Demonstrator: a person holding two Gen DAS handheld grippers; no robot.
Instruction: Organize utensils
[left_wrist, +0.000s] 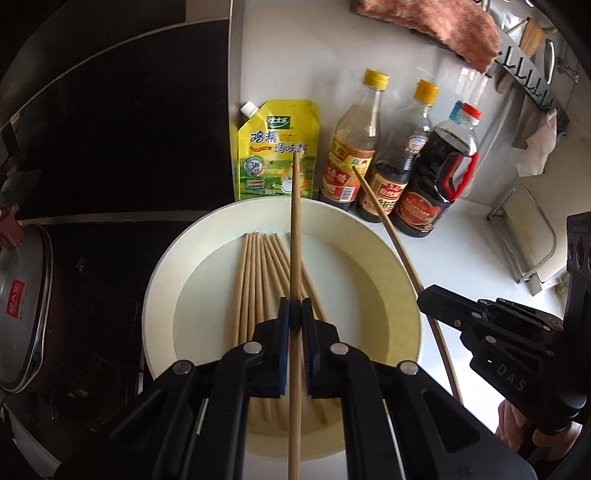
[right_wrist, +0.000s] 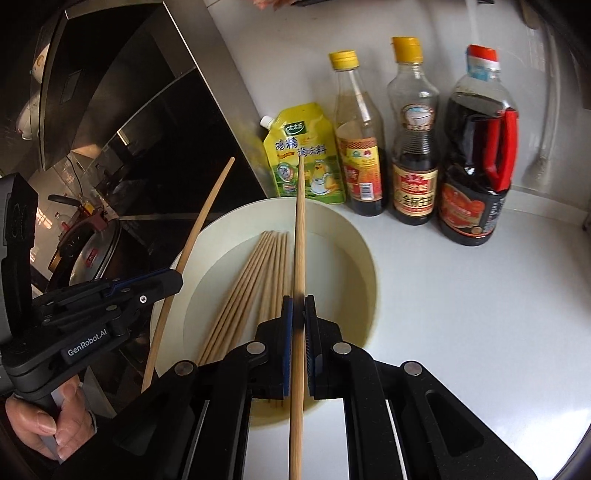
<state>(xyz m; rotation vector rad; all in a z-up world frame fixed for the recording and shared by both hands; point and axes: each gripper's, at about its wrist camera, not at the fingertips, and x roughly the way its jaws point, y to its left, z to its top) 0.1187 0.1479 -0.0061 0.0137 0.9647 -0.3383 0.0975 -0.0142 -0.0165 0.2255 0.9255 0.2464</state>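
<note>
Chopsticks (left_wrist: 258, 280): slim, round, pale bamboo, bundled in cream round plate (left_wrist: 388, 266) below both claws. Left gripper (left_wrist: 295, 314) clenches one chopstick (left_wrist: 295, 229); right gripper (right_wrist: 298, 310) clenches another chopstick (right_wrist: 300, 236), both tips pointing forward.

You've got matt wood chopsticks (left_wrist: 255, 280), glossy plate (left_wrist: 388, 258), smooth white counter (right_wrist: 461, 295), matt black plastic tongs (left_wrist: 295, 321).
</note>
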